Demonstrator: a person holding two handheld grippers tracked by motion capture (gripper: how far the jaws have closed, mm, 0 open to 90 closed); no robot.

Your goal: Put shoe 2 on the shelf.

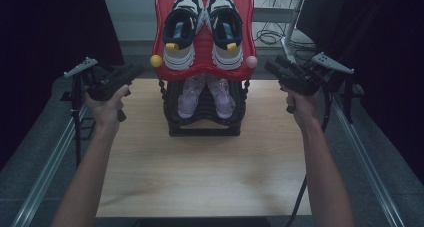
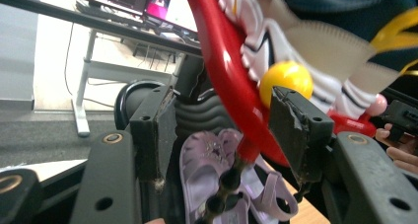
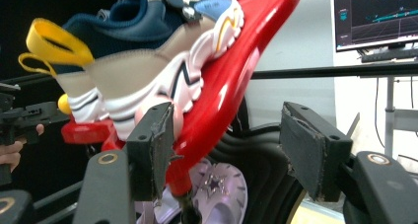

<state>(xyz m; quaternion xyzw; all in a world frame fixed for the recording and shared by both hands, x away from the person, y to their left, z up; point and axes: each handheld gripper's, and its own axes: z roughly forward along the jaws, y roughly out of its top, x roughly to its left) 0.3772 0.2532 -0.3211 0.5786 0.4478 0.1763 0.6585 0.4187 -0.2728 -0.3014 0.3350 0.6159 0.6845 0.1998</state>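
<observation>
Left gripper (image 1: 134, 72) and right gripper (image 1: 272, 68) both spread wide, empty — flanking red tray (image 1: 205, 67) carrying 2 sneakers (image 1: 202, 27); purple sandals (image 1: 205, 94) on black shelf (image 1: 204, 129) beneath.

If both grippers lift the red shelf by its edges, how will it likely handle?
The red shelf looks like glossy hard plastic, so probably stiff but slippery at its rounded rim. It slopes, with the sneakers loose on it; they may slide. The black tier below probably stays put.

— What sits on the rack?
— A red tray (image 1: 159, 34), tilted, its low edge toward the person, carrying a pair of navy-and-white sneakers (image 1: 202, 27) side by side.
— And underneath?
— Lilac sandals (image 1: 205, 94) on the black shelf (image 1: 172, 114)
</observation>
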